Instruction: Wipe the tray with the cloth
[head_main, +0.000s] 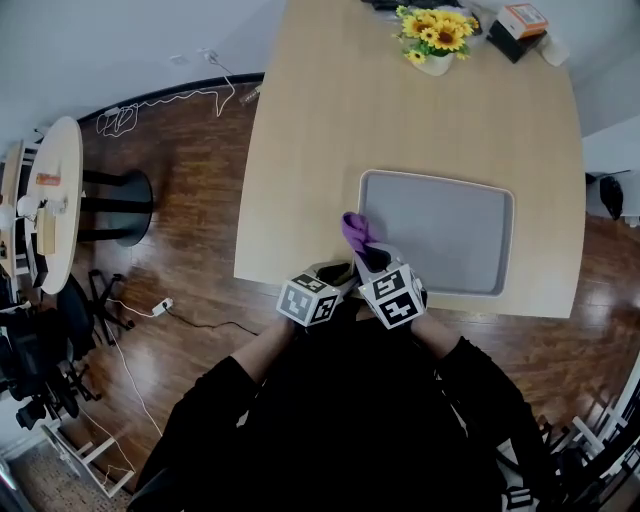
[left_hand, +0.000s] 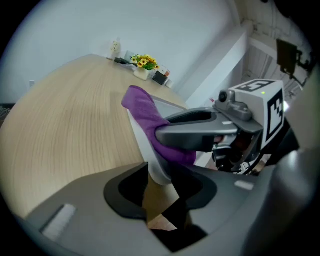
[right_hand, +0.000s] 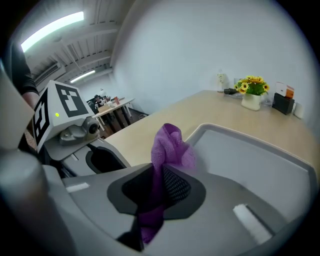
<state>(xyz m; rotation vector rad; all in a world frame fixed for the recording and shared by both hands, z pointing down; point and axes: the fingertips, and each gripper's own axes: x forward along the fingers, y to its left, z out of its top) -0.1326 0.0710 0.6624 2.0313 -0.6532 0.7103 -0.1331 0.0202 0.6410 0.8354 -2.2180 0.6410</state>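
One pale wooden surface (head_main: 320, 150) carries a grey tray (head_main: 440, 230) toward five o'clock. Left tongs (left_hand: 160, 185) pinch the tray's rim near its eight o'clock corner. Right tongs (right_hand: 157, 187) clamp a purple cloth (head_main: 355, 230), bunched upright over the rim at nine o'clock. Risk: with the cloth bunched, bare tong tips may scrape the tray.

The right tongs (right_hand: 157, 190) pinch the purple cloth (right_hand: 171, 147), its bunched end seemingly just above the grey tray (right_hand: 260, 170).
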